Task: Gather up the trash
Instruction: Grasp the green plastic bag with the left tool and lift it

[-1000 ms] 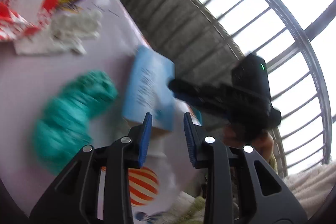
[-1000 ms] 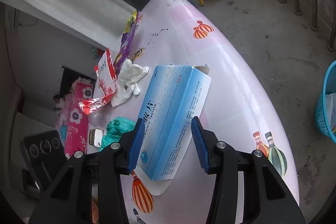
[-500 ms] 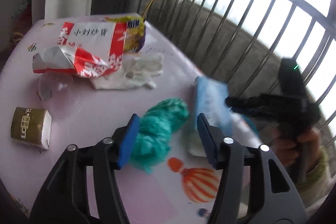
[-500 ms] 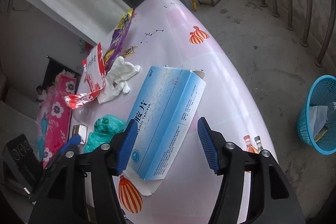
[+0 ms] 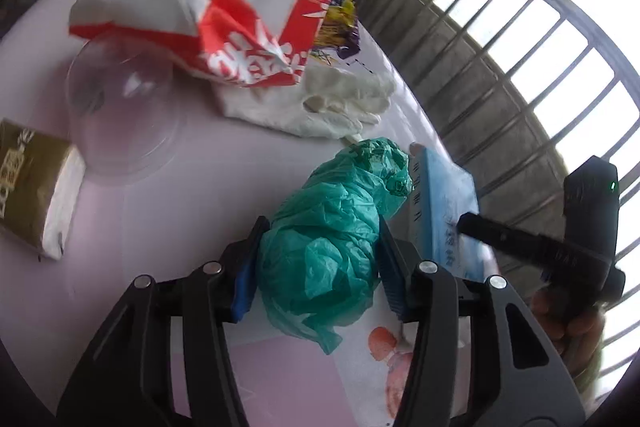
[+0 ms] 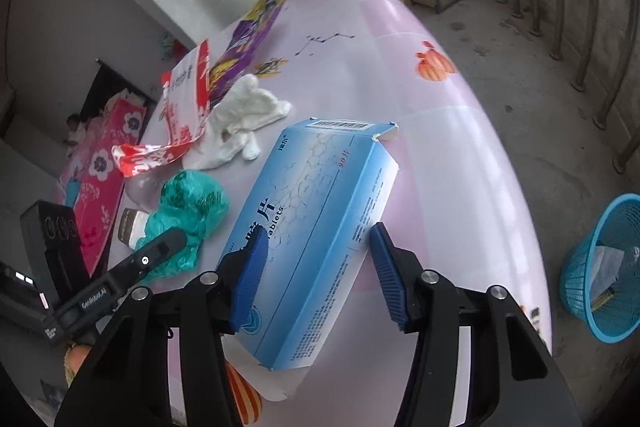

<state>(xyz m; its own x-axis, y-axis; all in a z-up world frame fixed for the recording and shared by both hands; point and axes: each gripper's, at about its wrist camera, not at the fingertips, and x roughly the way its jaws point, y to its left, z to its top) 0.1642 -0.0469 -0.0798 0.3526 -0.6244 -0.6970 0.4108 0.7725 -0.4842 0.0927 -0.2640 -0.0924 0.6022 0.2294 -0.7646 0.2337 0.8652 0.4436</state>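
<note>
A crumpled green plastic bag lies on the pink table. My left gripper is open, its blue pads on either side of the bag. A blue tablet box lies flat beside it. My right gripper is open and straddles the box, its pads at the box's long sides. The bag also shows in the right wrist view, and the box in the left wrist view. A blue waste basket stands on the floor to the right.
Farther back on the table lie a red and white snack bag, a white glove, a clear plastic lid, a purple and yellow wrapper and a gold tissue pack. A metal railing runs behind.
My left gripper swung from the box onto the green bag and opened wide around it. My right gripper opened wider over the blue box, which stayed put.
</note>
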